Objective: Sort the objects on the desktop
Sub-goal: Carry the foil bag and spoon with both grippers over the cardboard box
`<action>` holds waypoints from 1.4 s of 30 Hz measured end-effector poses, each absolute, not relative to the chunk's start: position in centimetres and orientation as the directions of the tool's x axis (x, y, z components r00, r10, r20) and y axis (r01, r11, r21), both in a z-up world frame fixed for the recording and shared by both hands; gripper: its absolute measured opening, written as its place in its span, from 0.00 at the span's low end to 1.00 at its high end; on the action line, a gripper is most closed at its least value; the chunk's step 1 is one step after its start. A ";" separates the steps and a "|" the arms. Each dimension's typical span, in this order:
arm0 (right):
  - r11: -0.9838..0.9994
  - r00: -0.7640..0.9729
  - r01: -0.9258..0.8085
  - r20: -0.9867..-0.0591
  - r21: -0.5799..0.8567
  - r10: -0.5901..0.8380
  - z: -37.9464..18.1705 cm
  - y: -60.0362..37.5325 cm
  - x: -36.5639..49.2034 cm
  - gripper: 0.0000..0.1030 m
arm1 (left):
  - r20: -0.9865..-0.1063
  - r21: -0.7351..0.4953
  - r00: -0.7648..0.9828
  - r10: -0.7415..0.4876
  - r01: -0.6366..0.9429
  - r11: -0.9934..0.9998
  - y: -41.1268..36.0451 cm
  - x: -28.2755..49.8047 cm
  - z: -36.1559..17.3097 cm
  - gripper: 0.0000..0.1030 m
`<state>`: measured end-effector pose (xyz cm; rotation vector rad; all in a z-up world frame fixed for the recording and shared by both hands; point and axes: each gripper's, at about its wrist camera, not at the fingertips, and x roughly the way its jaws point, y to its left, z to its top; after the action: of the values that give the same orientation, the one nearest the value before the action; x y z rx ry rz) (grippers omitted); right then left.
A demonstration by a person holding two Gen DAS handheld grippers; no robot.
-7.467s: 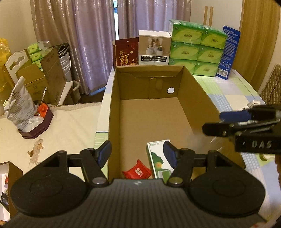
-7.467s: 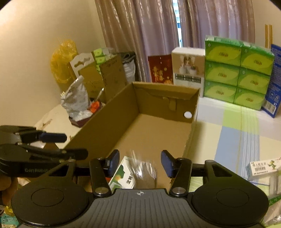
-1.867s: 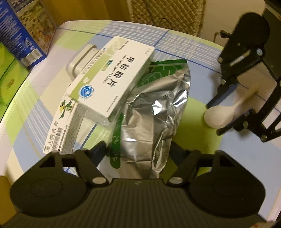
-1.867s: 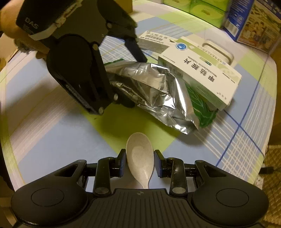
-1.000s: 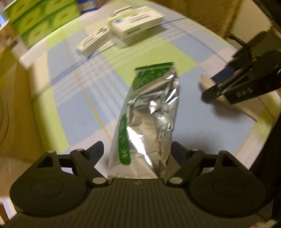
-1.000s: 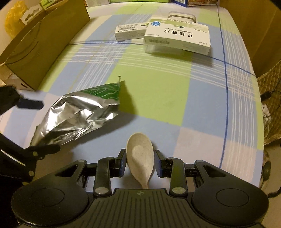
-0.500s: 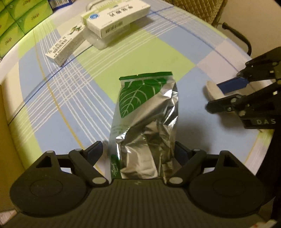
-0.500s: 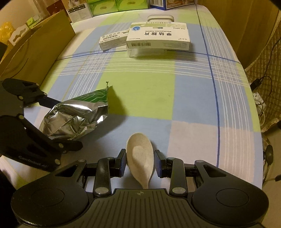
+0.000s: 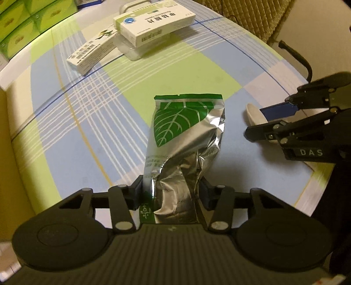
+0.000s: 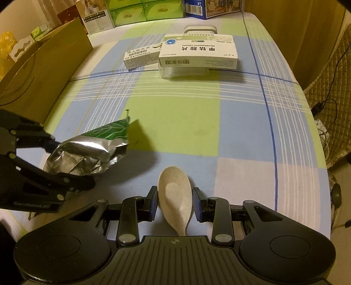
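- my left wrist view shows the leaf print on the foil pouch (image 9: 184,140) face-on, and my right gripper (image 9: 261,122) from the side, with only the tip of the spoon (image 9: 254,114) poking out between its fingers.
- my right wrist view shows what the left one cannot: the whole bowl of the spoon (image 10: 175,193), the cardboard box (image 10: 43,65) standing at the far left of the checked tablecloth (image 10: 241,122), and the green tissue packs (image 10: 142,11) at the far edge.
- both views catch the white medicine box (image 10: 198,51) lying on a clear container (image 10: 186,72) far across the table, with a slimmer carton (image 10: 140,56) touching its left side.
- my left gripper (image 9: 171,193) has its jaws closing on the near end of the pouch; the foil is crumpled between the pads, which press it from both sides, and the far end lies on the cloth.
- my right gripper (image 10: 175,205) is narrowed around the spoon, one pad tight against each side of the bowl, handle running back toward me; the spoon sits near the table's near edge, right of the pouch (image 10: 87,151).
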<state>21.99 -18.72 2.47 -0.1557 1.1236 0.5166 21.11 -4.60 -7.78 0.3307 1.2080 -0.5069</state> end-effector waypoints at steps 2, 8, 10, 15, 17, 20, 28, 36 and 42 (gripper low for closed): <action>0.875 0.338 -0.464 -0.886 0.137 0.317 2.7 -18.9 21.8 0.29 | -0.940 -0.039 0.271 -0.208 0.519 0.854 -4.1 20.9 -7.4 0.43; 0.876 0.366 -0.462 -0.871 0.136 0.328 4.5 -18.8 21.2 0.29 | -0.932 -0.029 0.301 -0.203 0.496 0.868 -3.5 20.4 -5.4 0.43; 0.875 0.379 -0.465 -0.862 0.137 0.337 5.4 -18.7 20.9 0.29 | -0.928 -0.023 0.314 -0.201 0.489 0.872 -3.3 20.3 -4.4 0.43; 0.868 0.414 -0.477 -0.835 0.139 0.361 7.8 -18.0 20.3 0.29 | -0.916 -0.007 0.351 -0.195 0.471 0.882 -2.6 19.7 -2.0 0.43; 0.864 0.429 -0.483 -0.823 0.140 0.372 8.8 -17.8 19.9 0.29 | -0.910 0.002 0.367 -0.191 0.465 0.885 -2.3 19.3 -0.9 0.43; 0.861 0.449 -0.490 -0.807 0.138 0.385 10.3 -17.4 19.4 0.29 | -0.901 0.017 0.391 -0.185 0.458 0.889 -1.7 18.7 0.5 0.43; 0.846 0.483 -0.518 -0.772 0.129 0.413 13.4 -16.3 18.0 0.29 | -0.877 0.047 0.450 -0.171 0.433 0.900 -0.4 17.1 4.3 0.43; 0.823 0.510 -0.557 -0.737 0.110 0.444 16.6 -14.2 16.4 0.29 | -0.850 0.074 0.504 -0.155 0.405 0.911 1.6 15.5 8.0 0.43; 0.795 0.515 -0.599 -0.713 0.098 0.476 18.4 -11.5 15.2 0.29 | -0.831 0.088 0.539 -0.137 0.371 0.924 3.9 14.5 10.3 0.43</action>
<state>15.22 -11.49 18.45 -0.1685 0.8013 0.6496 14.50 3.86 10.34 0.2682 0.9568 -0.3067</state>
